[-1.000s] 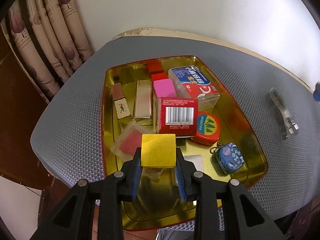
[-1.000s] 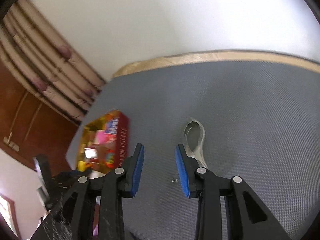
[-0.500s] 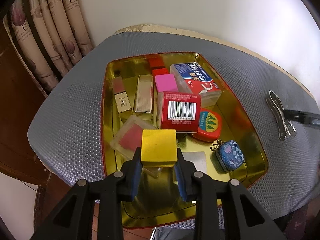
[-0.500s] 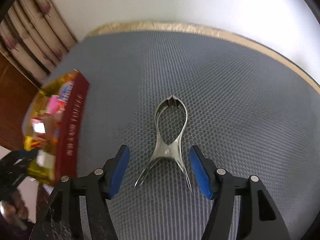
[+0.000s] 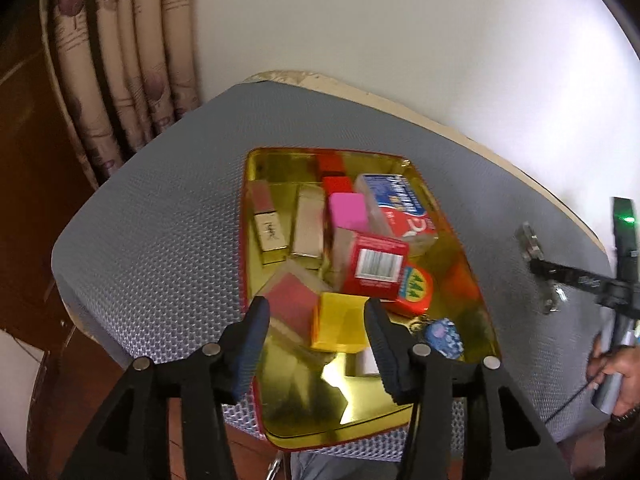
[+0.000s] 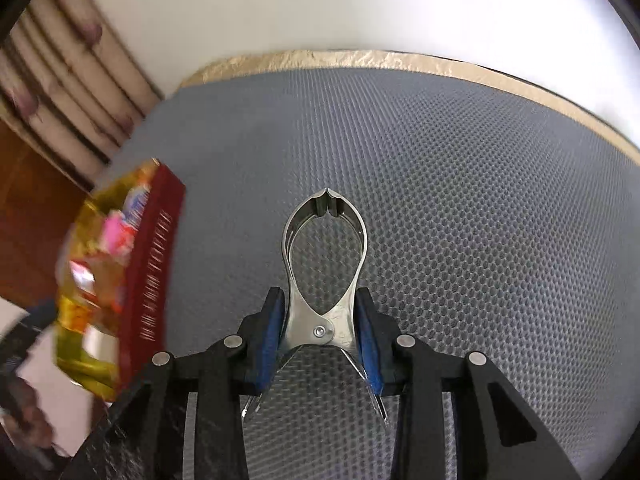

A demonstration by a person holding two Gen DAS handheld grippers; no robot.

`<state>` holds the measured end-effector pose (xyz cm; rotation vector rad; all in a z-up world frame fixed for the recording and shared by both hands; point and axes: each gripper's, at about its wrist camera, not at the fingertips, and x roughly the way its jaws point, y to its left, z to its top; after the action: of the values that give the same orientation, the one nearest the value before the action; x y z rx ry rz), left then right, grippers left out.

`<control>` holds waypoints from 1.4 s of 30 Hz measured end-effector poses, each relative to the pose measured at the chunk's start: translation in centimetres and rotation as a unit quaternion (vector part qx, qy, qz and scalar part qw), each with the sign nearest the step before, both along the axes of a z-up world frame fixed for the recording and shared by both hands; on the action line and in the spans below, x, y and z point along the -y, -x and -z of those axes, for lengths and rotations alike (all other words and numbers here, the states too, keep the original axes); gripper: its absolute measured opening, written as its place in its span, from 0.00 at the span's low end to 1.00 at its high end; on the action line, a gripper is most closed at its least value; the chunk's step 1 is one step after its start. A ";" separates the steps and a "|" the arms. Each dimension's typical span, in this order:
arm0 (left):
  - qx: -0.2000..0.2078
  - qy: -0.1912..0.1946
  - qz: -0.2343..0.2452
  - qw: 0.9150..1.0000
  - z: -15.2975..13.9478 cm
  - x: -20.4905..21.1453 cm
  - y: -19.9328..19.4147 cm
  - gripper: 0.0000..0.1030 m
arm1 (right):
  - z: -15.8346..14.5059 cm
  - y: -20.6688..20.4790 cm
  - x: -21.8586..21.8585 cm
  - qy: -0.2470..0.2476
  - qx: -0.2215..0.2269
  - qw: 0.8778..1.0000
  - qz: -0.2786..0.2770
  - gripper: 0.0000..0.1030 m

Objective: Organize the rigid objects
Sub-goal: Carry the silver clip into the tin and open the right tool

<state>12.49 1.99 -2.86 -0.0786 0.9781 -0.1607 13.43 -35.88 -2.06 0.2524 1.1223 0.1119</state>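
Yellow block let go over the tin while I close on the steel clip.

My left hand-held gripper [image 5: 316, 320] hangs over the near end of the gold tray [image 5: 362, 420], its jaws opening, the yellow block [image 5: 340, 322] between the pads with a gap showing on both sides, so I judge it released among the boxes already gathered there. My right hand-held gripper [image 6: 320, 332] points down at the grey counter [image 6: 480, 220], jaws closing on the metal clip [image 6: 324, 264], pads pressing its waist beside the rivet, where the flat sides give the firmest hold. The clip lies well apart from the tray, so it looks like the next thing to go in.
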 end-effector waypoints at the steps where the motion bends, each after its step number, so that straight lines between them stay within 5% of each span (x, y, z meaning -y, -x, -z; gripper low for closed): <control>1: -0.005 -0.001 -0.002 1.000 0.2 -0.2 -0.1 0.49 | -0.5 0.2 0.2 -0.019 0.004 1.000 0.003 0.32; 10: 0.025 -0.004 -0.008 1.000 -1.4 -1.3 1.8 0.49 | -6.4 0.9 -5.7 -0.129 0.030 0.990 -0.053 0.33; 14: 0.039 0.020 -0.033 0.998 -2.4 -3.4 2.4 0.49 | -7.6 0.8 -11.6 -0.115 0.035 0.985 -0.121 0.33; 21: 0.019 0.017 -0.075 0.997 -1.2 -5.8 1.9 0.49 | -4.2 0.4 -18.6 -0.068 0.013 0.984 -0.163 0.33; 34: 0.014 0.003 -0.079 0.997 -0.2 -6.0 1.3 0.49 | -0.8 0.7 -20.7 -0.024 -0.011 0.988 -0.150 0.34; 39: 0.008 0.012 -0.087 0.996 -0.1 -6.4 1.3 0.49 | -2.4 0.8 -19.5 -0.004 0.032 0.992 -0.124 0.43; 42: 0.008 0.014 -0.094 0.995 -0.1 -6.7 1.3 0.49 | -4.6 1.1 -19.3 -0.050 0.072 0.985 -0.151 0.43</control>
<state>11.19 8.68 -2.80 -0.1939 0.9466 -0.0009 12.37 -16.55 2.54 0.1588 1.0065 0.4503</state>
